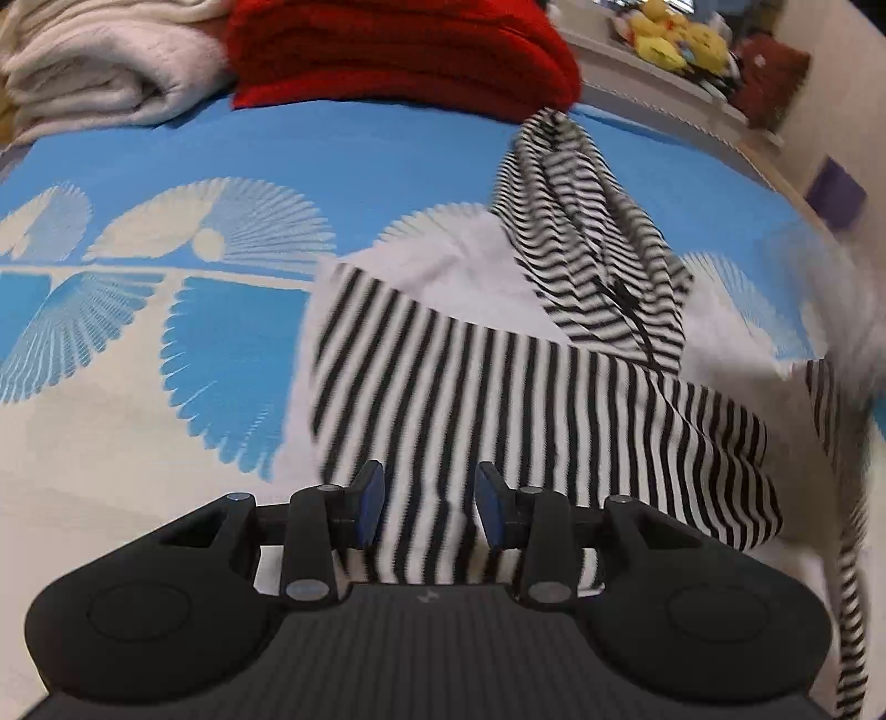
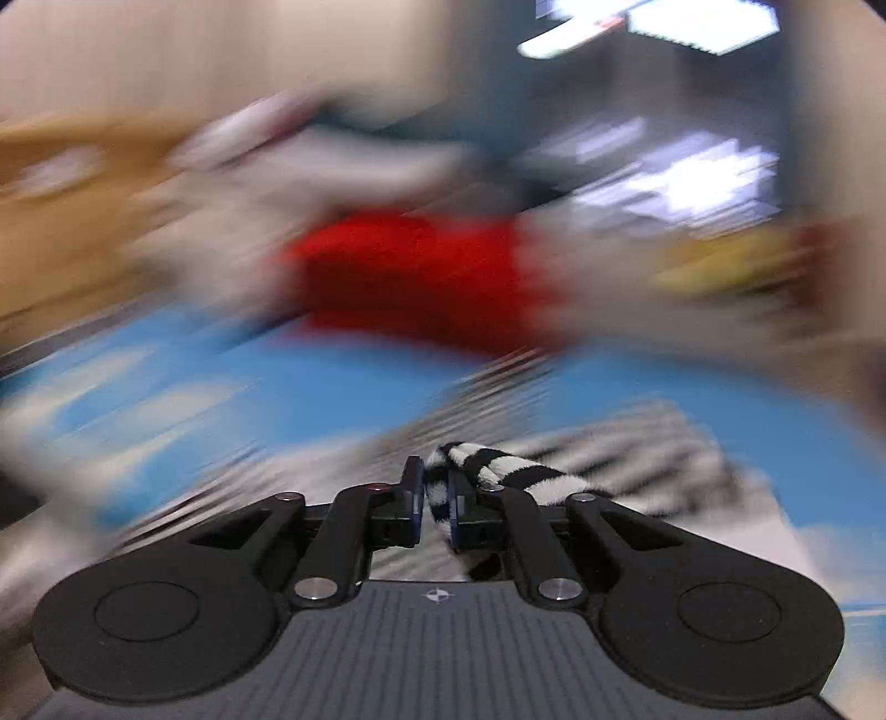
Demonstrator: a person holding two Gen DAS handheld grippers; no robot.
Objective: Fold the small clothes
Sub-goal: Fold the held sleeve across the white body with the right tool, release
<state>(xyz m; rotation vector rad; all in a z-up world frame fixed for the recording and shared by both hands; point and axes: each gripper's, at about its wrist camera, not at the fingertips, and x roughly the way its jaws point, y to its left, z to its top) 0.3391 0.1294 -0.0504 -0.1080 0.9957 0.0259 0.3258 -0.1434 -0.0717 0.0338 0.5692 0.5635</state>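
Pinching a rolled edge of the striped garment, my right gripper is pressing its blue pads together on the cloth, with a bunched strip trailing off toward 3 o'clock over the right finger. Everything beyond it in that view is smearing with blur; I am only making out a red shape at 12 o'clock and blue cover below it.

My left gripper is hanging over the garment with its pads standing apart, striped cloth showing in the gap; I cannot tell whether they are touching it. The garment is lying on the blue-and-white bedcover, spreading from my fingers toward 1 o'clock, where one striped part is rising up off the cover. A white inner layer is showing at 12 o'clock. Far off at 12 o'clock a folded red knit is sitting beside a cream towel at 10 o'clock. Yellow plush toys are resting on a ledge at 1 o'clock.
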